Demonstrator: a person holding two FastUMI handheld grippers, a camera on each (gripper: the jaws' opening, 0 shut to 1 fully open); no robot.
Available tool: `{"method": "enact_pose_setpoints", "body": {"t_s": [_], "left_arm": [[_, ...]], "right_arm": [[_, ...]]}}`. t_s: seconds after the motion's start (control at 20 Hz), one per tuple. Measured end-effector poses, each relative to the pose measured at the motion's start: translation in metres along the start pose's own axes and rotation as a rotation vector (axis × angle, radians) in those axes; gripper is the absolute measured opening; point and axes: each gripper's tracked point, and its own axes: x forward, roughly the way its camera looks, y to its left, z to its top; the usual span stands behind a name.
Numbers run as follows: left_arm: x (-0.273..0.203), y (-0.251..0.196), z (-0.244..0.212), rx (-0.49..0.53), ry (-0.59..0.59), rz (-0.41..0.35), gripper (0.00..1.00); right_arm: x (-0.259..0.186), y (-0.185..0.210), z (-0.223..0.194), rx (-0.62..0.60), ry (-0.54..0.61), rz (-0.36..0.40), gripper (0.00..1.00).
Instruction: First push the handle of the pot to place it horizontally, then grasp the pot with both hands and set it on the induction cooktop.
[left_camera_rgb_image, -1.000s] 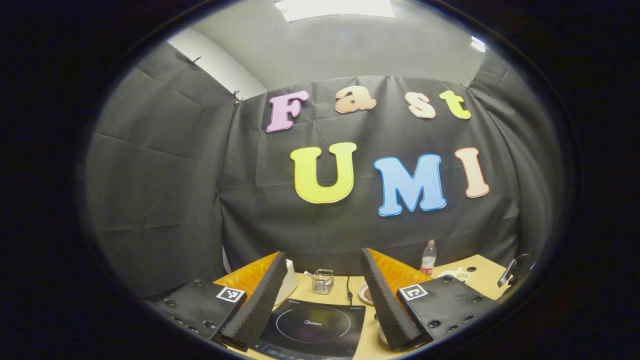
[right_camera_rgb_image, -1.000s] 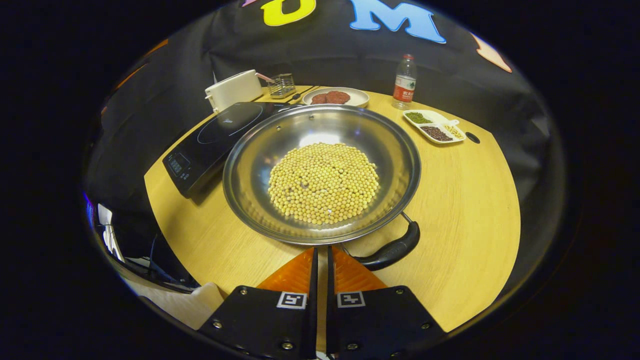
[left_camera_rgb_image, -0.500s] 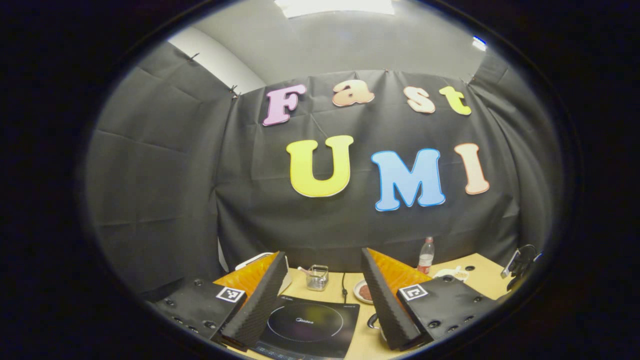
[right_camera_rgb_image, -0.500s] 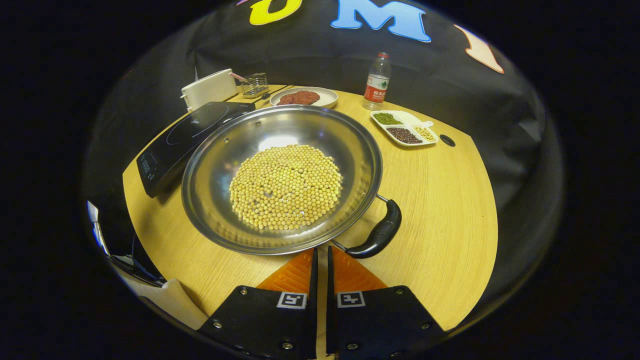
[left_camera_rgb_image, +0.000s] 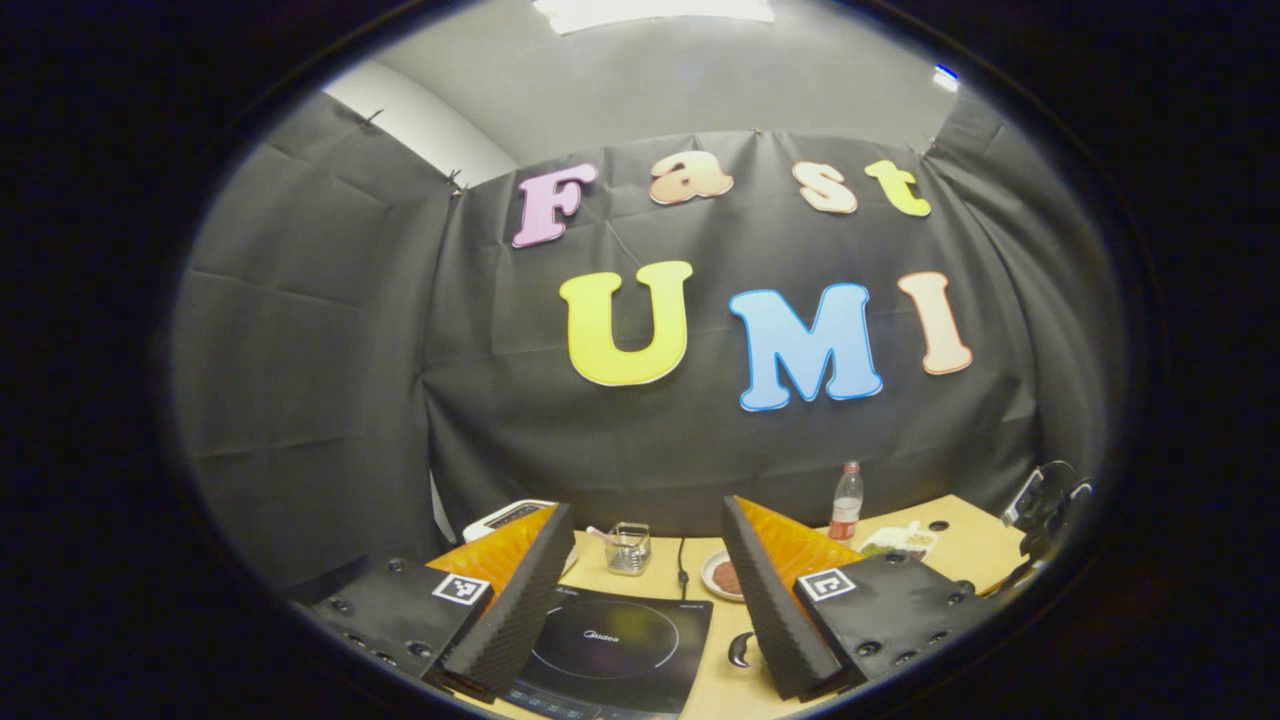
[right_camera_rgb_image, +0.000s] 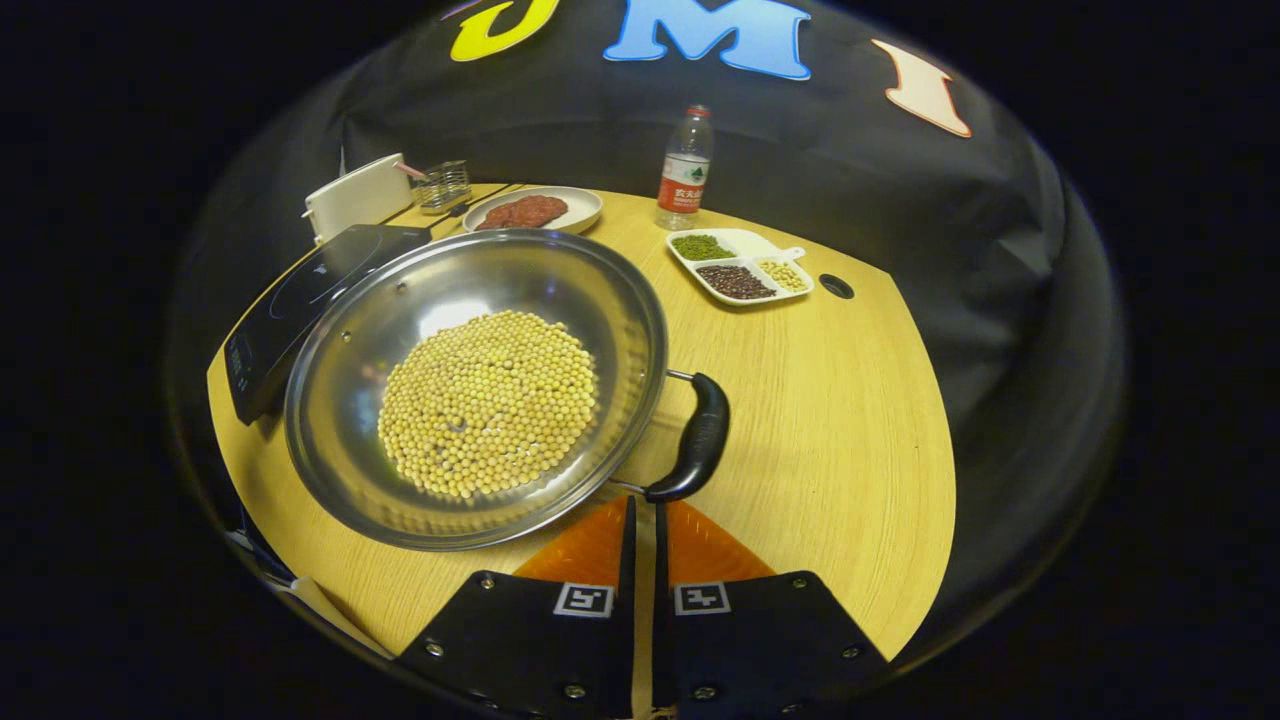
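Observation:
A wide steel pot (right_camera_rgb_image: 615, 300) holding soybeans (right_camera_rgb_image: 490, 400) sits on the wooden table (right_camera_rgb_image: 830, 410) in the right gripper view. Its black side handle (right_camera_rgb_image: 697, 440) stands at the pot's right side. My right gripper (right_camera_rgb_image: 640, 505) is shut with nothing in it, its tips right at the near end of that handle. The black induction cooktop (right_camera_rgb_image: 290, 295) lies just left of the pot and touches its rim. In the left gripper view my left gripper (left_camera_rgb_image: 645, 510) hangs open above the cooktop (left_camera_rgb_image: 610, 645), and the pot's other black handle (left_camera_rgb_image: 739, 649) peeks out beside its right finger.
At the back of the table stand a white box (right_camera_rgb_image: 358, 195), a wire basket (right_camera_rgb_image: 443, 184), a plate of meat (right_camera_rgb_image: 535, 210), a water bottle (right_camera_rgb_image: 683, 168) and a divided dish of beans (right_camera_rgb_image: 738, 272). A cable hole (right_camera_rgb_image: 836, 287) is at the right.
The pot's near handle has swung round from the front toward the pot's right side, with the right gripper following it. The left gripper has tilted down a little, bringing the pot's other handle into view.

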Motion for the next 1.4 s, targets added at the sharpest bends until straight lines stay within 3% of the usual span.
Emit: {"method": "enact_pose_setpoints", "body": {"t_s": [0.3, 0.4, 0.55, 0.7, 0.8, 0.9, 1.4], "left_arm": [[0.011, -0.011, -0.024, -0.011, 0.037, -0.036, 0.97], [0.017, -0.019, -0.036, -0.026, 0.064, -0.064, 0.99], [0.028, -0.029, -0.06, -0.033, 0.101, -0.102, 0.94], [0.041, -0.045, -0.086, -0.043, 0.151, -0.165, 0.94], [0.05, -0.057, -0.108, -0.051, 0.198, -0.206, 0.99], [0.057, -0.069, -0.135, -0.055, 0.253, -0.236, 0.94], [0.069, -0.122, -0.247, -0.066, 0.532, -0.351, 0.97]], "right_arm": [[-0.025, -0.017, 0.036, 0.088, -0.178, -0.094, 0.16], [-0.033, -0.018, 0.052, 0.132, -0.253, -0.101, 0.38], [-0.047, -0.024, 0.071, 0.193, -0.345, -0.125, 0.97], [-0.049, -0.024, 0.081, 0.215, -0.379, -0.134, 0.97], [-0.046, -0.024, 0.084, 0.217, -0.376, -0.138, 0.97], [-0.042, -0.02, 0.084, 0.225, -0.365, -0.131, 0.98], [-0.013, -0.015, 0.073, 0.22, -0.286, -0.117, 0.97]]}}
